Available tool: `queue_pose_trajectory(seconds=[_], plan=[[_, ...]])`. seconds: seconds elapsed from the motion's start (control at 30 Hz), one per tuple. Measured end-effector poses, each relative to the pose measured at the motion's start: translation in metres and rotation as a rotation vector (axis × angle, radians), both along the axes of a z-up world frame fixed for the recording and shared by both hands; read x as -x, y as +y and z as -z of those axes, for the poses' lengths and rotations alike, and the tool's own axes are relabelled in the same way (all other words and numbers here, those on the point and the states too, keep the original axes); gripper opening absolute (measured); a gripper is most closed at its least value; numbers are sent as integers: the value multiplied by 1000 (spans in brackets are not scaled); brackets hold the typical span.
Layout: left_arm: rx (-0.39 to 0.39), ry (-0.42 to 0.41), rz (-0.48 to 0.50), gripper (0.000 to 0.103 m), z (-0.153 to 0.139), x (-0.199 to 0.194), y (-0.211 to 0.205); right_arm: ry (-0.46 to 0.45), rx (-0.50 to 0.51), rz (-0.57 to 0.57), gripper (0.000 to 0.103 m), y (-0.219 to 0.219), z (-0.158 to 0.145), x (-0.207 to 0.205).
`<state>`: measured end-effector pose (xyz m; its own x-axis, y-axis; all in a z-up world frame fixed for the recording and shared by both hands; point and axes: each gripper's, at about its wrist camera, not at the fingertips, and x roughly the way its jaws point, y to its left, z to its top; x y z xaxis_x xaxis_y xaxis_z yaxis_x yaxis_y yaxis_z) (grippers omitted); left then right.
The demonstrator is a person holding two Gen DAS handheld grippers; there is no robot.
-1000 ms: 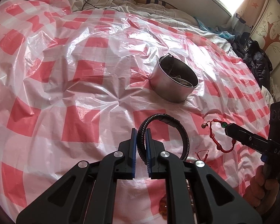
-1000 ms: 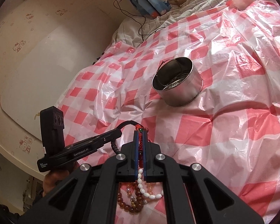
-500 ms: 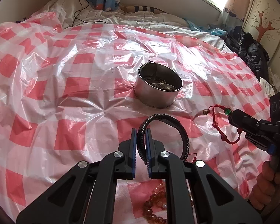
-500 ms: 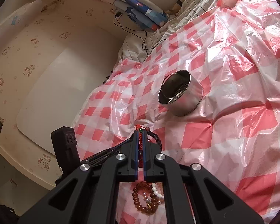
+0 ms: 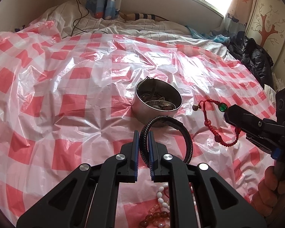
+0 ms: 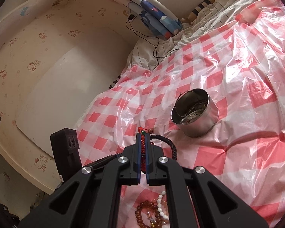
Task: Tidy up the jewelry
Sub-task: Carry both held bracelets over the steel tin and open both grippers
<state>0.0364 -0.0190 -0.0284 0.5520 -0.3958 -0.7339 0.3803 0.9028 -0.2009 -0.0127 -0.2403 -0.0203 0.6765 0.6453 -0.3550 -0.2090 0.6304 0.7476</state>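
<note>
My left gripper (image 5: 142, 134) is shut on a black braided leather bracelet (image 5: 188, 138), held up in the air short of the steel tin (image 5: 157, 102). My right gripper (image 6: 142, 135) is shut on a red cord bracelet (image 6: 142, 148) with a green bead; in the left wrist view that red bracelet (image 5: 216, 133) dangles from the right gripper (image 5: 227, 114) at the right, beside the tin. The round steel tin (image 6: 197, 121) stands on the red-and-white checked plastic sheet (image 5: 66, 98) and holds metal jewelry. Amber beads (image 6: 142, 210) and white beads (image 6: 161, 207) lie under both grippers.
The checked sheet covers a bed with striped bedding (image 5: 142, 24) at its far end. A black cable (image 5: 79, 13) runs over the pillow. Dark clothes (image 5: 256, 58) are piled at the bed's right. A wall and headboard (image 6: 57, 95) stand to the left in the right wrist view.
Both grippers have risen with their bracelets. The tin now appears nearer the left gripper's fingers. The red bracelet, earlier touching the sheet, now hangs free.
</note>
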Motion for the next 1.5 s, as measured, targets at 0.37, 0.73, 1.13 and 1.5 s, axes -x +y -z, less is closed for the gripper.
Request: queue_pose_trajectory(seconds=[0.37,0.73,1.13,1.5], plan=[[50,-38,-45,8,-4,-39,-8,-45,4,43,4,-11,-8,-51],[84,-38,-41,9,0,-86,-31,11,96,78,4,-15,10,-100],[79,6,-82,20,7,-93,-23,90,220,93,9,-9,23,-102],[233,90,-188,32,15,-104,12,118,253,98,30,-6,28,-119]])
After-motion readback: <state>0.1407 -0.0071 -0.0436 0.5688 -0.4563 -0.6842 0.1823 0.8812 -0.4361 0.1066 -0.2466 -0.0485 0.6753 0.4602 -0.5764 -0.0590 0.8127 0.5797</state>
